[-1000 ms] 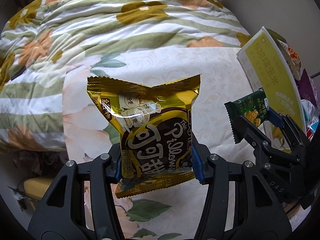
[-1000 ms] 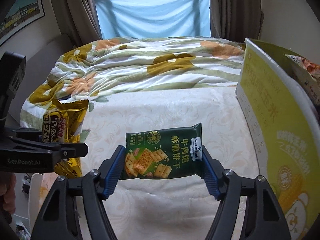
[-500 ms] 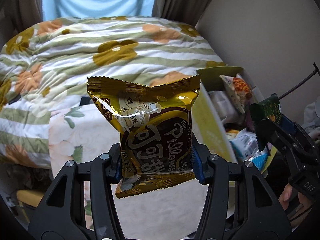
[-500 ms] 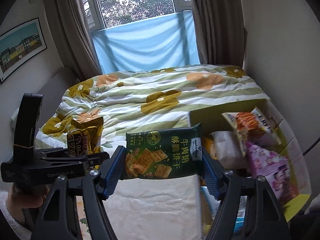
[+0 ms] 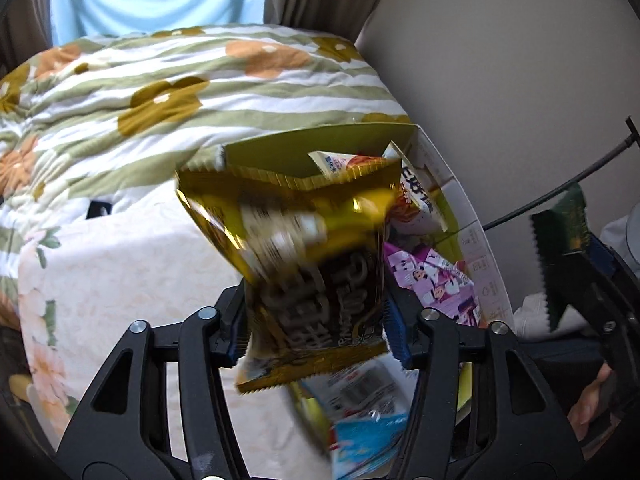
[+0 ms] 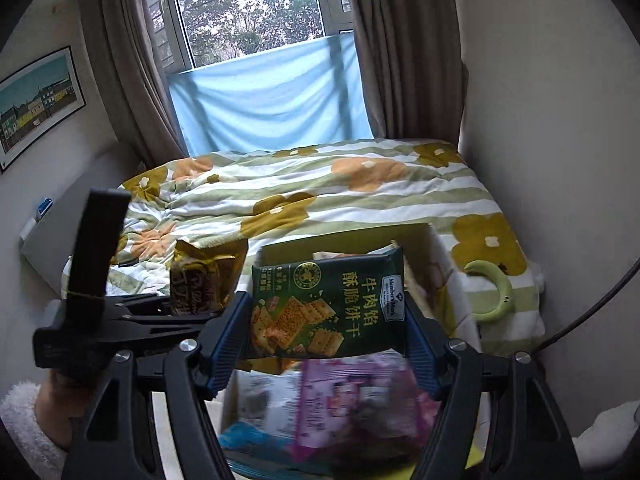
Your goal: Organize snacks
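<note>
- Between the left claw's (image 5: 316, 330) blue pads, a crinkled gold-and-brown foil snack bag (image 5: 308, 264) stands pinched upright, blurred.
- The right claw (image 6: 326, 340) clamps a dark green cracker packet (image 6: 326, 306).
- Both hang over the yellow-green cardboard snack box (image 5: 476, 248) on the bed.

Bedroom in daylight, window (image 6: 248, 12) with trees outside, pale blue cloth (image 6: 272, 96) across its lower part, brown curtains (image 6: 404, 48) either side, plain off-white walls (image 6: 552, 100), framed townscape picture (image 6: 38, 104) on the left wall, bed (image 6: 360, 200) under a green-striped floral quilt (image 5: 180, 92)
</note>
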